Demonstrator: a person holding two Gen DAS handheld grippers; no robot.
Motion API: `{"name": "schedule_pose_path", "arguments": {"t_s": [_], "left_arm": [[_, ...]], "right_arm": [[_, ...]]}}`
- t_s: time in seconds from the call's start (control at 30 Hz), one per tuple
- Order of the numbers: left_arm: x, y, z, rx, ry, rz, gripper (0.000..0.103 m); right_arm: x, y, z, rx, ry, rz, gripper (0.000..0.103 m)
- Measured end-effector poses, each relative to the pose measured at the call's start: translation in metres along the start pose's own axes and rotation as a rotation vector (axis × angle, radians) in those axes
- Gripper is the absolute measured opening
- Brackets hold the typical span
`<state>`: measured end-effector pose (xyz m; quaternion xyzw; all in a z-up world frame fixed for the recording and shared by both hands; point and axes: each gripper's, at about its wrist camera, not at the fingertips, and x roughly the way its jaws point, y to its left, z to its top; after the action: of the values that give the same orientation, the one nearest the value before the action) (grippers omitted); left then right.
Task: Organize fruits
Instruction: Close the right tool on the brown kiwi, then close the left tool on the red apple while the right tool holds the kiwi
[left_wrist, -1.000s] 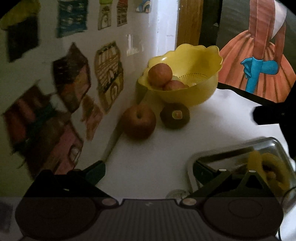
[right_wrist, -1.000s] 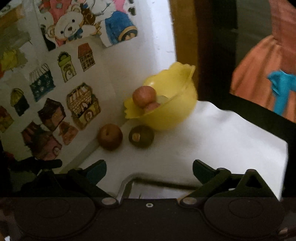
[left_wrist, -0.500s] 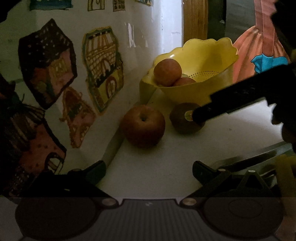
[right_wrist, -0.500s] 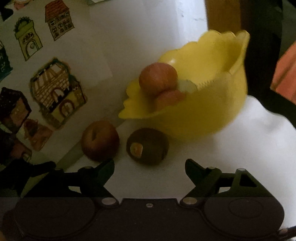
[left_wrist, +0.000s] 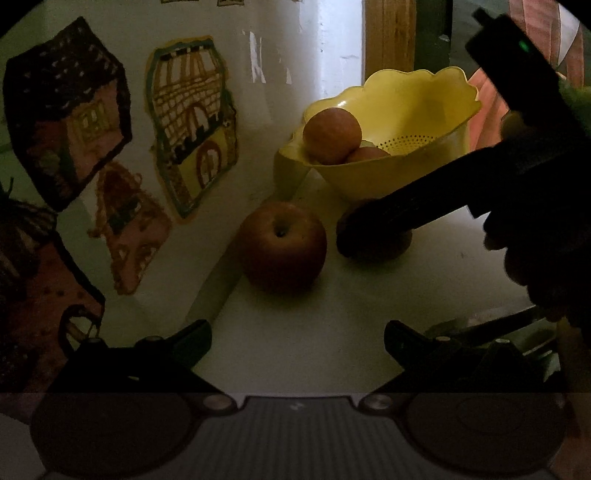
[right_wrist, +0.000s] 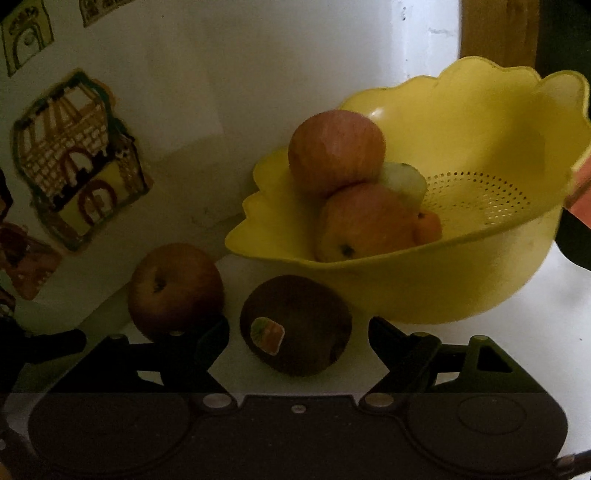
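Lighting: dim, yellow-green cast; brightest on wall (left_wrist: 332, 55) ahead of the tongs. Tongs in near-black shadow. Fisheye bending and dark vignette at edges; mild softness.

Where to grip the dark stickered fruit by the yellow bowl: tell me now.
Grip the dark fruit across its widest middle, coming straight in from the front with the open right gripper. It is round, its flanks are clear of the apple and the bowl behind.

Glossy yellow plastic colander (right_wrist: 424, 291)
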<state>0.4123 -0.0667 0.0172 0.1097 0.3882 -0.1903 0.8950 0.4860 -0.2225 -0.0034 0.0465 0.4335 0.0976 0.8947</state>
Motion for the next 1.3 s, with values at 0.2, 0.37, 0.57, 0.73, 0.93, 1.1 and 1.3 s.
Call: {"name": "schedule_pose_path", "arguments": {"t_s": [0.2,0.37,0.57,0.73,0.93,1.1,1.3], "left_arm": [[0.007,-0.001,0.004,0.011,0.003,-0.003,0.102],[0.011,-0.001,0.007,0.017,-0.003,-0.001,0.102],[0.017,-0.002,0.009,0.025,-0.011,-0.002,0.102],[0.029,-0.008,0.015,0.017,-0.02,0.014,0.102],[0.044,-0.013,0.026,-0.026,-0.015,0.075,0.099],[0.055,-0.016,0.034,-0.046,-0.007,0.103,0.098],[0.066,-0.02,0.039,-0.055,-0.011,0.144,0.092]], "right_arm": [[0.013,0.001,0.0,-0.006,0.006,0.002,0.07],[0.014,0.005,0.002,-0.025,0.025,0.008,0.067],[-0.005,-0.01,-0.001,-0.002,0.085,0.019,0.066],[-0.036,-0.029,-0.011,0.017,0.079,0.027,0.066],[-0.076,-0.041,-0.026,0.062,0.018,0.005,0.066],[-0.094,-0.047,-0.043,0.049,-0.013,-0.012,0.067],[-0.098,-0.053,-0.053,0.057,-0.017,-0.027,0.067]]}}
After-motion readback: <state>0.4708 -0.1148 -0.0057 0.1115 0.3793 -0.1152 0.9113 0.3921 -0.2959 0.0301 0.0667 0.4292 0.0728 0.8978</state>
